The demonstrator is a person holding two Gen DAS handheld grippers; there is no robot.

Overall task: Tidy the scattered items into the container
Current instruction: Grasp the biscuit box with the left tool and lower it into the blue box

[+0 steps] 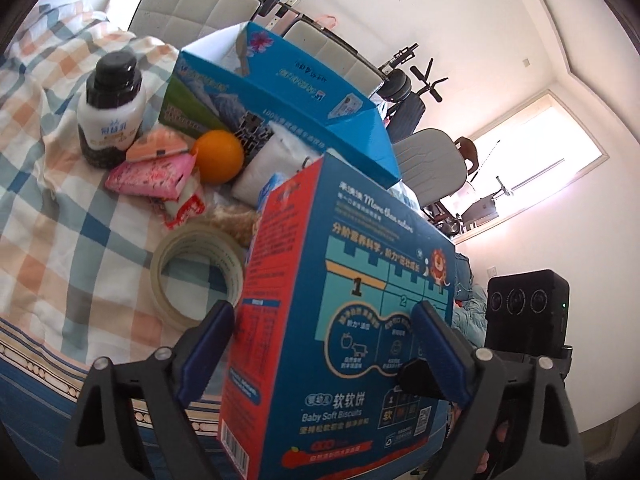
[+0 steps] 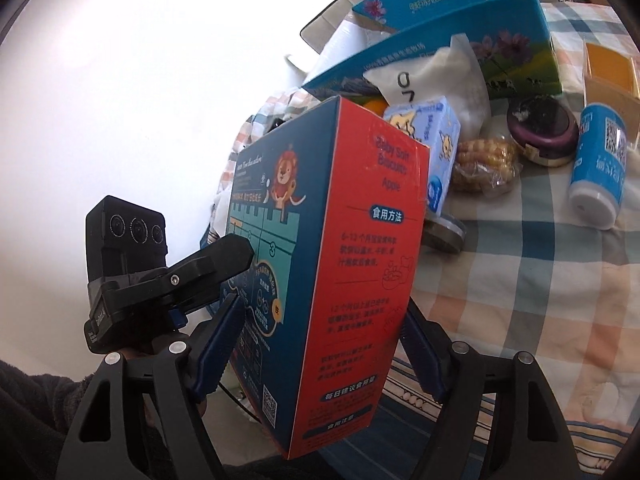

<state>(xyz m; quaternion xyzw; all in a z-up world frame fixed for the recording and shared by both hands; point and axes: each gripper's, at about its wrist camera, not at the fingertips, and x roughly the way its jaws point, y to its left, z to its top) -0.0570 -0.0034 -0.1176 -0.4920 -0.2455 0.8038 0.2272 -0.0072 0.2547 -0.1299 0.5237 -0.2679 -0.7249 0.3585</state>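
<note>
The biscuit box stands upright between both grippers above the near edge of the checked bedspread. The left gripper has its jaws wide around the box's broad face; the right gripper spans the red side, though I cannot tell whether either set of pads truly presses. Behind it lie a tape roll, an orange, a black-capped bottle, and the open blue carton.

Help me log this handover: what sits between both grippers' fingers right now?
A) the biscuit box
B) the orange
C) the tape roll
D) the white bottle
A: the biscuit box stands between the left gripper fingers and, in the right wrist view, between the right gripper fingers too.
</note>
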